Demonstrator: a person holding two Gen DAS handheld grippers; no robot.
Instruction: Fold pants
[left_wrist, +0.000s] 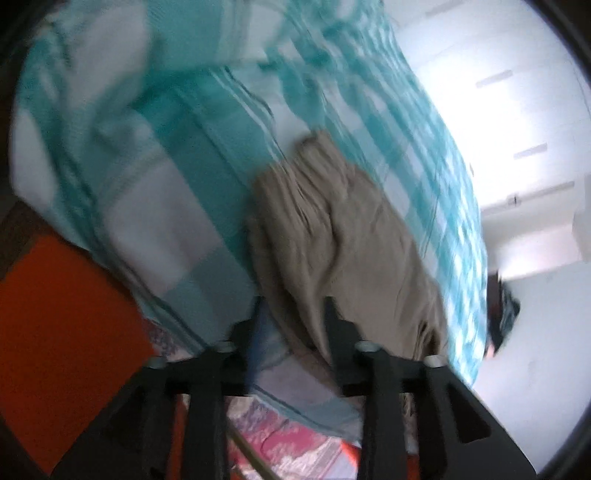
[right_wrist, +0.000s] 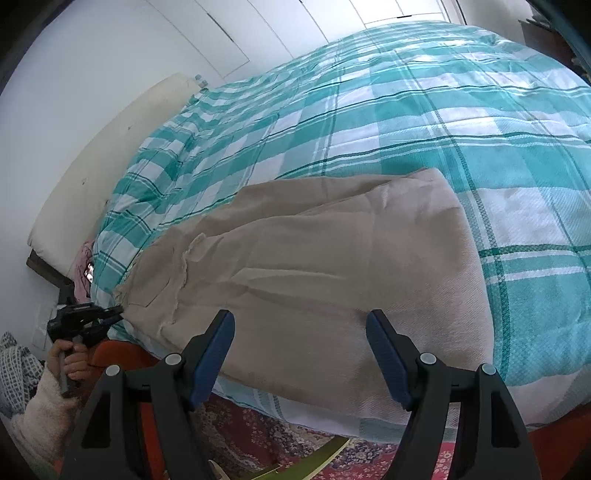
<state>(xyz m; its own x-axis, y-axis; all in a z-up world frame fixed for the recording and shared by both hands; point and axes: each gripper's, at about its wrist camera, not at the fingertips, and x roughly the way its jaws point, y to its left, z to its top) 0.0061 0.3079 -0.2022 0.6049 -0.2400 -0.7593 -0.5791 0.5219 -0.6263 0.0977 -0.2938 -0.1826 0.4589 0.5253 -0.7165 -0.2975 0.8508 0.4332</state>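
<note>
Beige pants (right_wrist: 314, 266) lie folded lengthwise on a teal-and-white checked bedcover (right_wrist: 443, 110), along the bed's near edge. My right gripper (right_wrist: 299, 321) hovers open and wide just above their broad end, with nothing between its blue pads. At the far left, a hand (right_wrist: 70, 362) holds my left gripper (right_wrist: 119, 310), its tips at the other end of the pants. The left wrist view is blurred: the pants (left_wrist: 343, 229) stretch away over the bedcover (left_wrist: 184, 122). My left gripper (left_wrist: 291, 310) has its fingers apart, with the pants' end showing in the gap. No pad visibly presses on the cloth.
A cream headboard (right_wrist: 110, 147) and white cupboard doors (right_wrist: 221, 29) stand beyond the bed. A patterned red rug (right_wrist: 258, 435) and an orange surface (left_wrist: 55, 314) lie below the bed's edge. A white fuzzy sleeve (right_wrist: 40, 413) is at the lower left.
</note>
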